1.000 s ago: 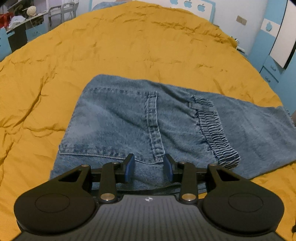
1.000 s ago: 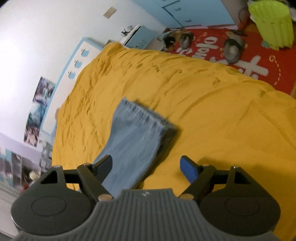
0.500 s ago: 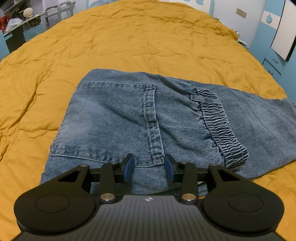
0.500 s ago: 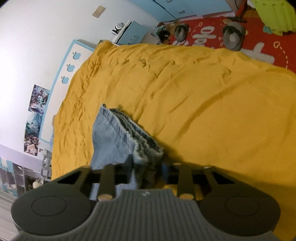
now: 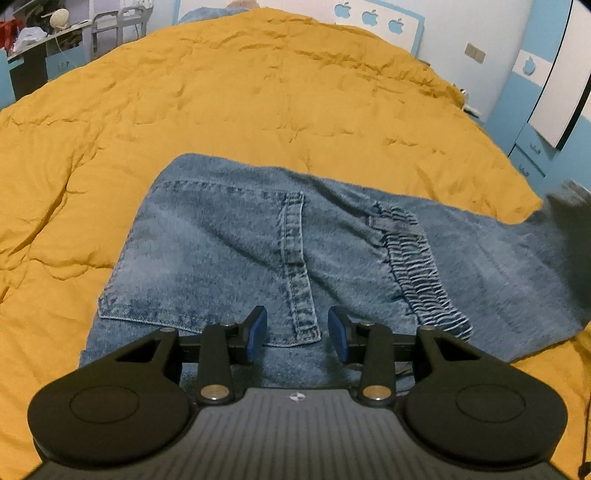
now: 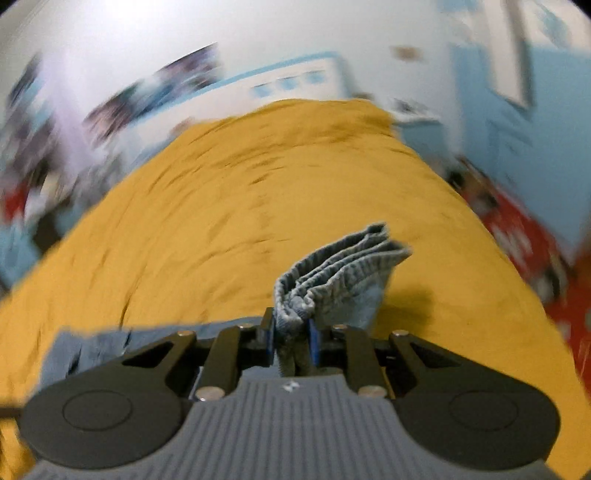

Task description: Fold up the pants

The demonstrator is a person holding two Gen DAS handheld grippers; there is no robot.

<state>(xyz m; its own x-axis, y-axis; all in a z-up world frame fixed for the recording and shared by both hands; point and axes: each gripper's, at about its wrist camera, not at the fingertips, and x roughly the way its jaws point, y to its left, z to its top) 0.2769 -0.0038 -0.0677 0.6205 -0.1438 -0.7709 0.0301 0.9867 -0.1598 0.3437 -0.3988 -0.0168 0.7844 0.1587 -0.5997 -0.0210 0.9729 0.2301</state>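
Lifted since the earlier frame, the frayed leg hems of the blue denim pants [image 6: 343,273] now stand bunched above the right gripper [image 6: 291,341], whose blue-padded jaws are clamped hard on the gathered cloth; half a second ago the same hems lay low against the bed. That view is smeared with motion blur, so the room behind it is hard to read. Nearest in the left view, the left gripper [image 5: 297,334] hovers with its jaws parted — nothing between them — just above the back-pocket seam [image 5: 295,266] of the pants. Beyond it the seat of the pants lies flat, the gathered elastic waistband [image 5: 417,273] running to the right, and the legs trail off toward the right edge. Farther out, the rumpled mustard-yellow quilt [image 5: 258,96] covers the whole bed beneath the pants. At the far end stands a white headboard with blue apple cut-outs [image 5: 369,16].
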